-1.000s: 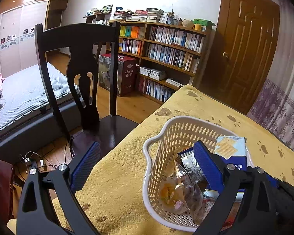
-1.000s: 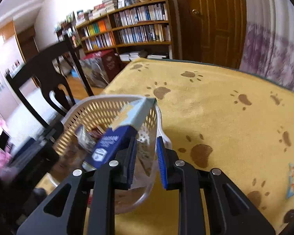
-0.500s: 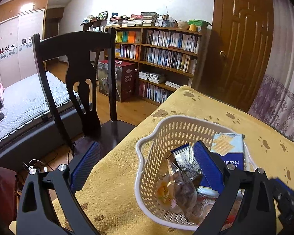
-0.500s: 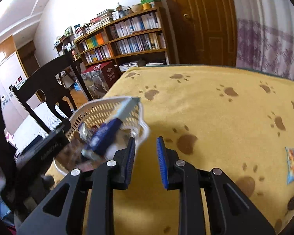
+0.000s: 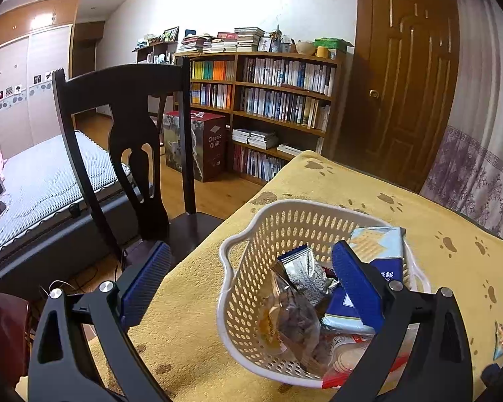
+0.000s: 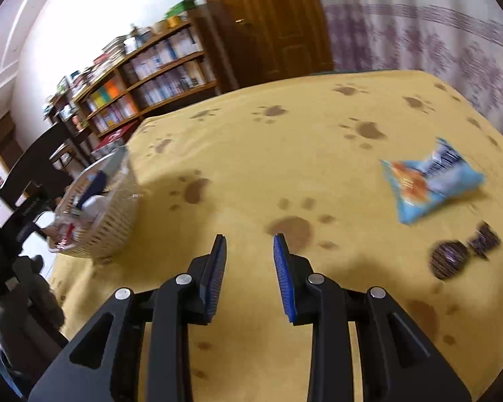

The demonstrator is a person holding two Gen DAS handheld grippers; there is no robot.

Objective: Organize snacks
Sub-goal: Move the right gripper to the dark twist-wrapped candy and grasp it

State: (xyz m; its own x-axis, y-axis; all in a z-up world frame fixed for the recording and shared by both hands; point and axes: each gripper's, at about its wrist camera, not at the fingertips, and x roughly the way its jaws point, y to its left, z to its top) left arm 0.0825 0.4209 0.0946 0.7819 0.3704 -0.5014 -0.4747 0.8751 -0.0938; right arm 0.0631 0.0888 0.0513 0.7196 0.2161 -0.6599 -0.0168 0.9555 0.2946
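We find the left gripper (image 5: pixel 248 284) spread wide around the white perforated plastic basket (image 5: pixel 251 234), apparently steadying it; right gripper (image 6: pixel 248 268) parted, empty, angled toward the pale-blue snack packet (image 6: pixel 429 181) far right on the yellow paw-print cloth (image 6: pixel 251 154)

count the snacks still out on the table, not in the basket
2, both in the right wrist view: a light blue packet far right, and a dark wrapped snack nearer, beside it. More may lie out of frame.

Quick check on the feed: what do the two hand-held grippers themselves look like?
Both match. The left hand-held gripper and right hand-held gripper have matte black angular linkage arms with triangular cut-outs, round silver pivot bolts, and ribbed blue pads lining the inner faces of the fingers. No cables, markings or sleeves show.
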